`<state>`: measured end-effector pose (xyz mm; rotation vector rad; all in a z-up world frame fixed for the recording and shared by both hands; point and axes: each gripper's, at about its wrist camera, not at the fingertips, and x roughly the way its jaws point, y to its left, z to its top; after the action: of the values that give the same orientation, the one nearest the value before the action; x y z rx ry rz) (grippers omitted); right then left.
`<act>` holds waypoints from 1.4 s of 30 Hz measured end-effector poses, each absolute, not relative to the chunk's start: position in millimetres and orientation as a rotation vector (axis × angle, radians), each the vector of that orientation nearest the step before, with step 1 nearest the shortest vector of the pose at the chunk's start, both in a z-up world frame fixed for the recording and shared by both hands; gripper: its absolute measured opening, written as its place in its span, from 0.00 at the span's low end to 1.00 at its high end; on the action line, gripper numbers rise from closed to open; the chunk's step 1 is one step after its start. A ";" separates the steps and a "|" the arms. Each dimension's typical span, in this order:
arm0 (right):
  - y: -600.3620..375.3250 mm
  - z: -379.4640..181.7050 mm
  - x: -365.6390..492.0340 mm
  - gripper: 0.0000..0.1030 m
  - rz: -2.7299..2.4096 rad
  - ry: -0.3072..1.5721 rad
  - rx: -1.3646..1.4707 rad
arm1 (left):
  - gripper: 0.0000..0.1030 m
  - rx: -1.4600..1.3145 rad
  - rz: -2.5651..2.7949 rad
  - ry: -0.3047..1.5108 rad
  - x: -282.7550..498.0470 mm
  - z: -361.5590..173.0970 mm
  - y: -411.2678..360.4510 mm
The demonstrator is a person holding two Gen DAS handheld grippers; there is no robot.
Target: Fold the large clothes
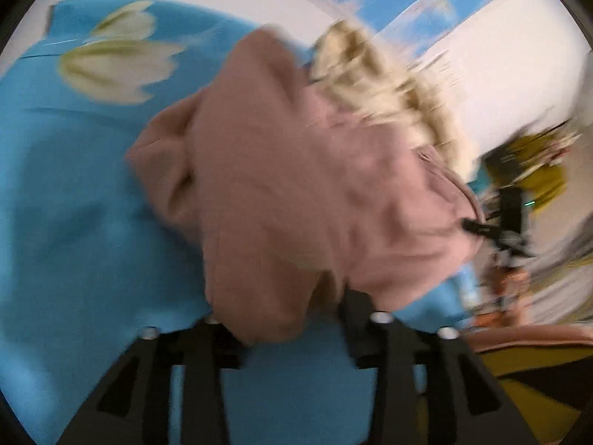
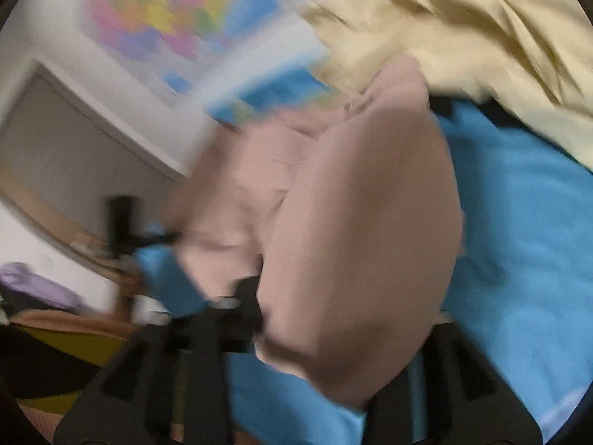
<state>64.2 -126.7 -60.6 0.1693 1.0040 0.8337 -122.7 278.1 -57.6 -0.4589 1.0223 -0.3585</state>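
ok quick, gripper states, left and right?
Left gripper: shut on the pink garment.
Right gripper: shut on the pink garment too.

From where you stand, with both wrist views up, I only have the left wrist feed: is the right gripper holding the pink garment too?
Observer: Yes, the right gripper has the pink garment bunched between its fingers.
Operator: What lies past it?
Observer: A cream garment on the blue sheet.
Operator: Anything on the wall there?
Observer: A blurred colourful map.
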 end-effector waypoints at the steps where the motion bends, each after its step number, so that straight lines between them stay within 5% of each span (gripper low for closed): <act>1: -129.8 -67.2 65.4 0.51 0.773 1.015 0.137 | 0.48 -0.456 -0.345 1.011 -123.4 -55.0 281.2; 3: -133.6 -71.4 68.9 0.64 0.699 1.012 0.117 | 0.62 -0.418 -0.272 0.944 -126.6 -36.7 288.9; 7: -141.3 -54.1 62.5 0.69 0.642 0.911 0.104 | 0.82 -0.312 -0.200 0.765 -133.5 8.3 292.2; 9: -137.1 -47.1 62.0 0.73 0.587 0.876 0.059 | 0.82 -0.243 -0.182 0.772 -123.3 13.0 281.0; 11: -138.8 -43.2 59.7 0.96 0.488 0.831 -0.017 | 0.83 -0.189 -0.181 0.820 -104.1 5.9 265.1; 14: -145.0 -31.0 53.8 0.93 0.481 0.764 -0.046 | 0.82 -0.093 -0.121 0.915 -79.5 -18.4 249.7; 18: -131.8 -30.3 49.2 0.83 0.589 0.725 -0.106 | 0.79 -0.078 -0.126 0.949 -56.9 -36.5 246.8; 21: -93.1 -46.0 65.0 0.72 0.629 0.788 -0.197 | 0.49 -0.064 -0.127 0.941 -48.9 -39.4 244.2; 23: -78.0 -59.6 80.4 0.48 0.627 0.835 -0.216 | 0.25 -0.069 -0.109 0.946 -44.1 -41.9 243.9; 25: -73.3 -70.4 93.0 0.03 0.643 0.871 -0.199 | 0.14 -0.081 -0.089 0.927 -40.7 -38.6 242.8; 28: -73.8 -49.1 92.6 0.03 0.655 0.790 -0.177 | 0.03 -0.112 -0.085 0.873 -42.5 -23.4 247.3; 34: -89.9 16.8 97.6 0.02 0.637 0.548 -0.040 | 0.03 -0.242 -0.092 0.699 -43.4 19.5 275.2; 42: -53.0 -61.3 169.0 0.03 0.583 0.784 -0.110 | 0.14 -0.237 0.009 0.903 3.2 -45.9 283.4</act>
<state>169.0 -53.0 -61.3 -0.1099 0.7844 0.5829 3.2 283.4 -45.9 -0.2367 0.9027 0.0088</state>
